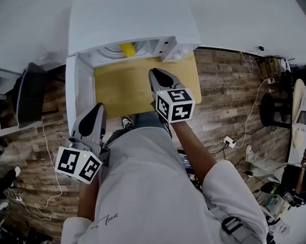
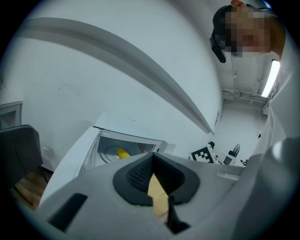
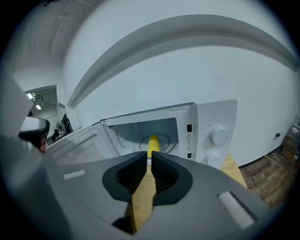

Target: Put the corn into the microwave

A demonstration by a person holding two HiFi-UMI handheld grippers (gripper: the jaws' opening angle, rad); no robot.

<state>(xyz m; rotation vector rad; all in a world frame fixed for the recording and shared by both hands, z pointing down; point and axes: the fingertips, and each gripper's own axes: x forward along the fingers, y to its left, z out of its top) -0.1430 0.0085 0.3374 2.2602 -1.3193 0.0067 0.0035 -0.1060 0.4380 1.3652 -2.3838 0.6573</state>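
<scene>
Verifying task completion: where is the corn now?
In the head view, the corn lies inside the open microwave on its turntable, at top centre, beyond the right gripper.

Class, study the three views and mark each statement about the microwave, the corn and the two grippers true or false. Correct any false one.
1. The microwave has its door open. True.
2. The right gripper holds the corn. False: the corn lies inside the microwave, and nothing is between the right gripper's jaws.
3. The microwave stands on a wooden table. True.
4. The left gripper reaches inside the microwave. False: it is outside, by the open door, and holds nothing.
</scene>
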